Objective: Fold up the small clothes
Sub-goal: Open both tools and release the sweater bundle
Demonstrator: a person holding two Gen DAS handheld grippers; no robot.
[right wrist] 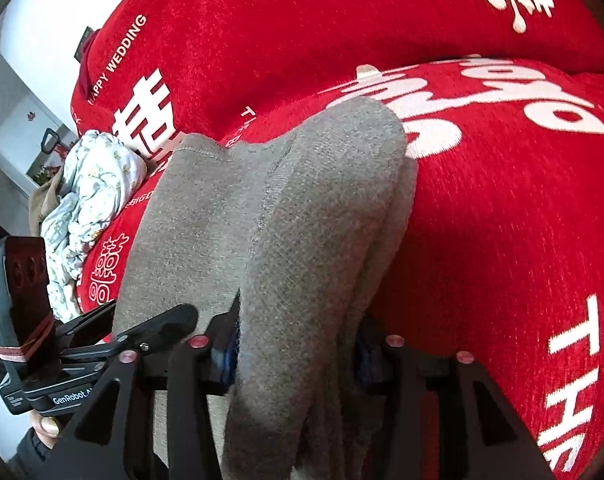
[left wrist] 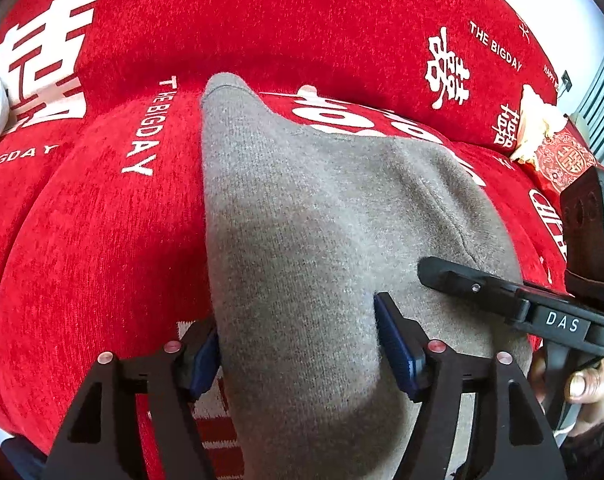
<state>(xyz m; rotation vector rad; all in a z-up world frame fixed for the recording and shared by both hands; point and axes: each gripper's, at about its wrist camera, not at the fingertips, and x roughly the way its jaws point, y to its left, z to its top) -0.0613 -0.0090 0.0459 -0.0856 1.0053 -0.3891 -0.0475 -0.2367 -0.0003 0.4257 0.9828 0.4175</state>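
A grey knitted garment (left wrist: 302, 208) lies on a red sofa cover. It also shows in the right wrist view (right wrist: 302, 208), where it is folded in layers. My left gripper (left wrist: 298, 344) has its blue pads on both sides of a bunched fold of the garment and is shut on it. My right gripper (right wrist: 296, 356) is shut on the near end of the layered fold. The right gripper's finger shows in the left wrist view (left wrist: 482, 284), resting on the garment at the right. The left gripper shows in the right wrist view (right wrist: 142, 332), at the garment's left edge.
The red sofa cover (left wrist: 102, 240) with white lettering fills both views, with a back cushion (right wrist: 342, 20) behind. A crumpled white floral cloth (right wrist: 90, 200) lies at the left. A cream and red patterned item (left wrist: 550, 140) lies at the far right.
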